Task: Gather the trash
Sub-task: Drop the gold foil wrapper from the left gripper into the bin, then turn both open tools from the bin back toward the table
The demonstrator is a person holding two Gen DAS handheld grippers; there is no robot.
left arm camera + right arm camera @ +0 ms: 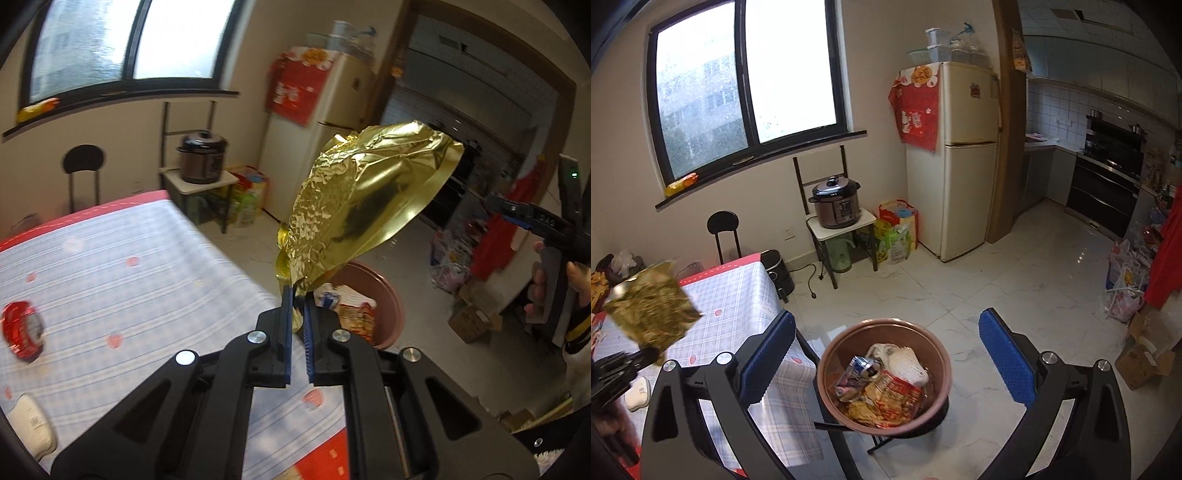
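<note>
Gold foil wrapper (369, 199), crinkled, shiny, empty

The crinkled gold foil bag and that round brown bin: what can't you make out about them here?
- Crinkled gold foil bag: print unreadable; left wrist view shows its glossy inside, right wrist view blurs it.
- Round brown bin: left wrist view, mostly hidden behind the bag and left tool.
- Bin's bottom: right wrist view, buried under wrappers.
</note>
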